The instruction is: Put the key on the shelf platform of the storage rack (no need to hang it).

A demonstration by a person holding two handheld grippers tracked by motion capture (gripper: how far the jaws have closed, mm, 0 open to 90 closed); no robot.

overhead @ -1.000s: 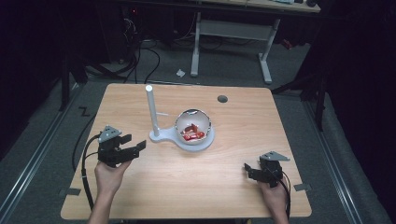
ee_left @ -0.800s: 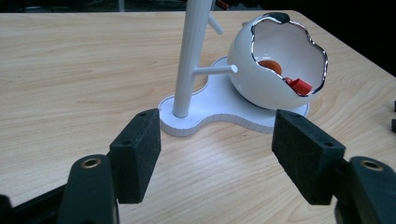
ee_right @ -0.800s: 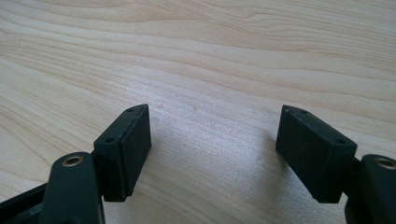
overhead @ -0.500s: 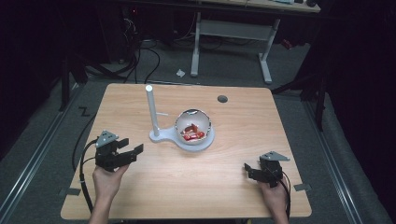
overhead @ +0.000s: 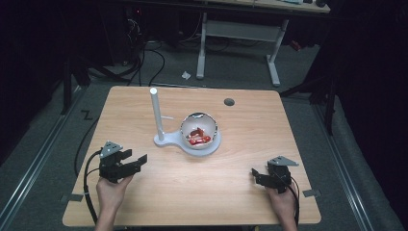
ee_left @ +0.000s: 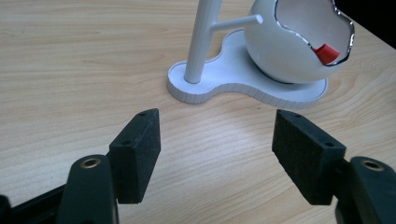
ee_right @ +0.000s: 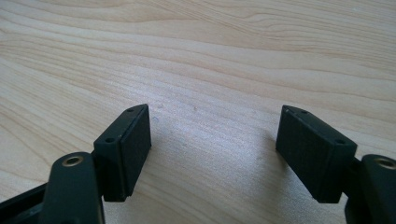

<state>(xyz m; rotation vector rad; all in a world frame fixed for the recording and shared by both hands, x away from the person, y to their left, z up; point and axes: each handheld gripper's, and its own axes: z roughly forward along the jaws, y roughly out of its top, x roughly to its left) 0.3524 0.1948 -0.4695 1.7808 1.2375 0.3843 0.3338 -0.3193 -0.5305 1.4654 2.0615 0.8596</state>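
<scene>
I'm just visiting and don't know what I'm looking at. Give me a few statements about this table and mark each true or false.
1. Both claws are open and hold nothing. True: the left claw and right claw have their jaws spread over bare table.
2. The bowl holds red pieces. True.
3. The bowl stands directly on the wood. False: it sits on a white base shared with the post.
4. The left claw touches the base. False: bare wood lies between them.
5. The post lies flat. False: it stands upright.
</scene>
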